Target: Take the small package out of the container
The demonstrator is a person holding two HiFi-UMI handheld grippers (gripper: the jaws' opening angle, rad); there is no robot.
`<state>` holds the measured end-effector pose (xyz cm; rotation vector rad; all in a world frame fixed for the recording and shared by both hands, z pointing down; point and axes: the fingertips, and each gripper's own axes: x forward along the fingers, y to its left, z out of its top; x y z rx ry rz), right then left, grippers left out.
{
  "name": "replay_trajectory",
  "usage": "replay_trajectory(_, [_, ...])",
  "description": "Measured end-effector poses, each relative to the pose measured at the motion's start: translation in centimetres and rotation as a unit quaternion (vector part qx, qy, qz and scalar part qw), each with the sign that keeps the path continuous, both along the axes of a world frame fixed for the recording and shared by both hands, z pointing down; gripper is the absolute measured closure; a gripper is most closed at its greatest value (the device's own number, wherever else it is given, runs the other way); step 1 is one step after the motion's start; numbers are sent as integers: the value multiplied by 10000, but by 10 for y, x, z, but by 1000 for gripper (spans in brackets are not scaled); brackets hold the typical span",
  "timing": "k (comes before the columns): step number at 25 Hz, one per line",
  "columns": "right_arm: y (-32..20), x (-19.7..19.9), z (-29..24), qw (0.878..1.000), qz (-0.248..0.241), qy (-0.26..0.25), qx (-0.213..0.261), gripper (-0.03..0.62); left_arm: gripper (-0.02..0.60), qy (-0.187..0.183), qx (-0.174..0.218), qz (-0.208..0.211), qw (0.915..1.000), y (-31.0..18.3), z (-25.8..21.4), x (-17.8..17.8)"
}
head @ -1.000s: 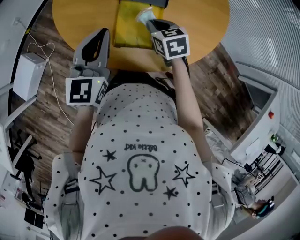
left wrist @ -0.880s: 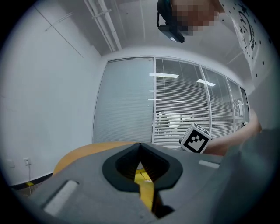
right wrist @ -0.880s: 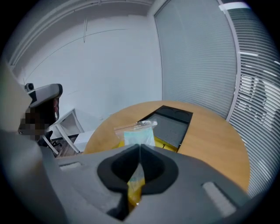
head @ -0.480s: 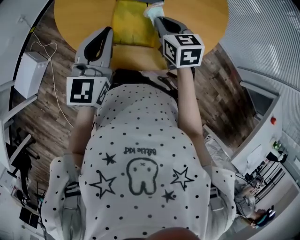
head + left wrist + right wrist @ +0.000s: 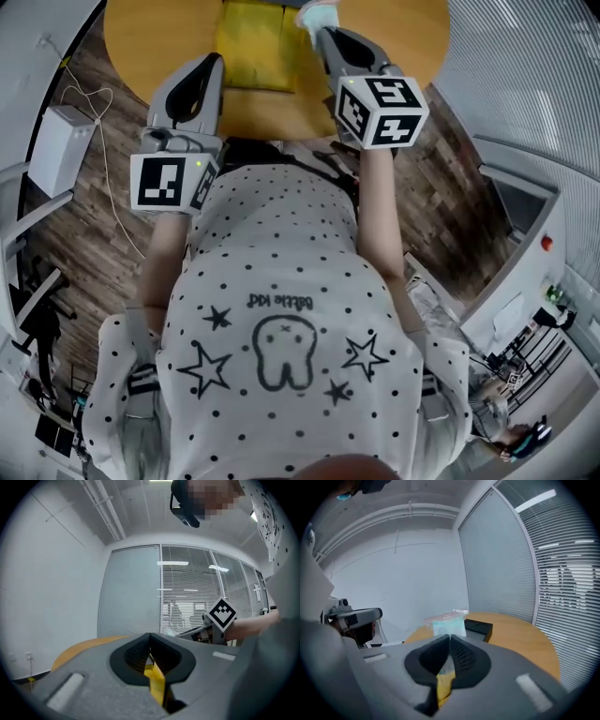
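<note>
A flat yellow container [image 5: 253,42] lies on the round orange table [image 5: 141,37]. My left gripper [image 5: 212,62] rests at its left edge with jaws shut; a yellow strip of the container [image 5: 155,681] sits pinched between them in the left gripper view [image 5: 150,639]. My right gripper [image 5: 323,33] is over the container's right edge, shut on the small package [image 5: 317,16], a clear bag with a pale teal insert. In the right gripper view the package [image 5: 449,623] sticks up past the closed jaws [image 5: 450,641], clear of the container.
A black box [image 5: 478,627] lies on the table beyond the package. A white box with a cable [image 5: 58,141] stands on the wood floor to the left. Glass walls and blinds surround the table. The person's torso fills the lower head view.
The right gripper has carried the package to the right, off the middle of the yellow container toward its right edge. The left gripper has stayed at the container's left edge.
</note>
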<state>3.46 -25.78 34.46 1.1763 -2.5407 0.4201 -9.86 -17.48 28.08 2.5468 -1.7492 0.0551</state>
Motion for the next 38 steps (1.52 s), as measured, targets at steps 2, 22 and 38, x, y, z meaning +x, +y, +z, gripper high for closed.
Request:
replay_trajectory(2, [4,2,-11,9999,18,-20,165,591,571,21,33,4,10000,4,-2,4])
replay_trajectory(22, [22,49,-78,9921,566,-422,1041,591,571,52,105,425,9990,6,-13,32])
replay_trajectory(38, [52,110,-93,9830,1231,-281,1333,591,571,-33,131,347,9993,10,-3,24])
